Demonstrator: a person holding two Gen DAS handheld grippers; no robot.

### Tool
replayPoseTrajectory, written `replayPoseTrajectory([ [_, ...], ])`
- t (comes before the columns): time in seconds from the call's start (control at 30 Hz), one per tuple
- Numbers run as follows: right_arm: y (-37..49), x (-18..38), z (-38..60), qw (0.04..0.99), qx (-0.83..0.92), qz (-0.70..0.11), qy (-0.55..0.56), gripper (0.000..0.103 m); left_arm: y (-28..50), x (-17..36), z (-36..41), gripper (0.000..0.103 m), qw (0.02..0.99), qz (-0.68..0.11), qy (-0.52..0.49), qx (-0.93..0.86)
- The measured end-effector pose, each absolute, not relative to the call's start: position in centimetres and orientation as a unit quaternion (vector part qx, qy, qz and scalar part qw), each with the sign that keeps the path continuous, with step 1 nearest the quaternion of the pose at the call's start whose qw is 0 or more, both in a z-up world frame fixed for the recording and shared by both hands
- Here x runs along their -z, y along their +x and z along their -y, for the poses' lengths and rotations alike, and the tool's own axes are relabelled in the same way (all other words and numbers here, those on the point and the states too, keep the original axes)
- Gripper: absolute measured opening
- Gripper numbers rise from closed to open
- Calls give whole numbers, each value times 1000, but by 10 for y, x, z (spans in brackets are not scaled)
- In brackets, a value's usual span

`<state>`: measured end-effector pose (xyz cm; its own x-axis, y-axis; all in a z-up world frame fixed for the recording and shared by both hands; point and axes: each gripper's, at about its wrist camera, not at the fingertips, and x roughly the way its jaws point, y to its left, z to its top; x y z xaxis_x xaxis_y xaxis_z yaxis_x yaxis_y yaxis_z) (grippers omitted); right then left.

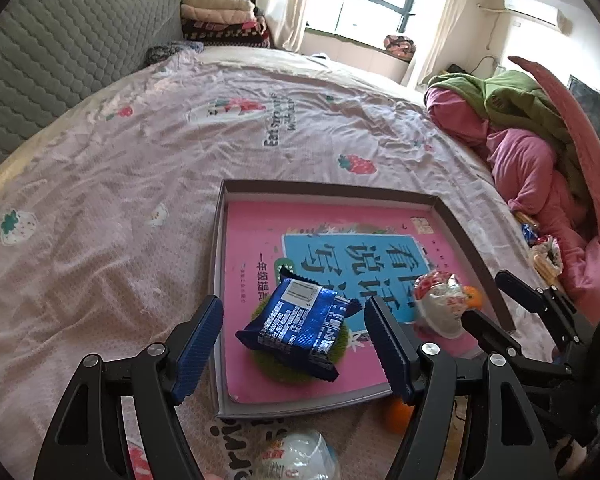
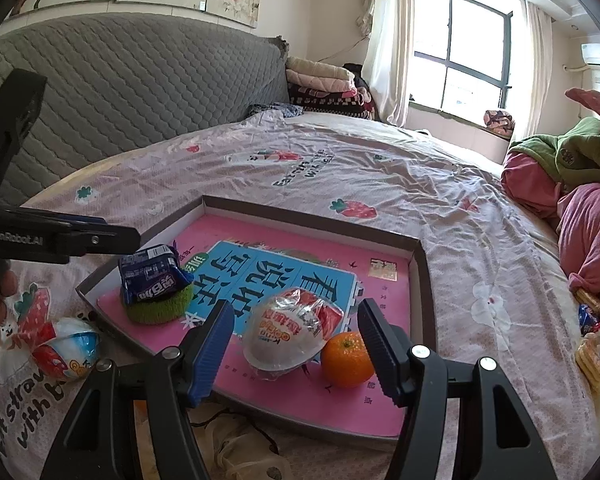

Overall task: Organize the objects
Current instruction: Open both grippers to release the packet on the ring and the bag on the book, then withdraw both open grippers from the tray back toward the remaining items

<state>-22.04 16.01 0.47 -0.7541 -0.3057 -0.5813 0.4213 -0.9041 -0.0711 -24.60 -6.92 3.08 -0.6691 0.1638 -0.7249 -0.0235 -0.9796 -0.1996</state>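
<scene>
Both tongs, left [image 1: 294, 336] and right [image 2: 296, 338], gape wide, gripping nothing. The packet [image 1: 300, 330] sits on the green pad [image 2: 160, 306] at the tray's [image 2: 418, 276] 9 o'clock, apparently sorted; the egg [image 2: 288, 332] and orange [image 2: 348, 360] lie at 5 o'clock.

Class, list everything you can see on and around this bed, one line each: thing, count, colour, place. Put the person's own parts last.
Tray: one, grey rim, pink book cover inside, on the bedsheet.
Snack packet: one, blue, on the green pad in the tray.
Green pad: one, in the tray's left part.
Egg-shaped toy: one, white and red, in the tray.
Orange: one, in the tray, beside the egg-shaped toy.
Second egg toy: one, white, blue and red, on the sheet left of the tray.
Left gripper: open.
Right gripper: open.
</scene>
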Motion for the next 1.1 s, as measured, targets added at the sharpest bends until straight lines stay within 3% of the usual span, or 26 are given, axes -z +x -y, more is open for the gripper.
replayPoseTrajectory([
  [1.1, -201, -31, -175, 191, 948, -72, 243, 66, -214, -62, 55, 75, 39, 47, -353, -934],
])
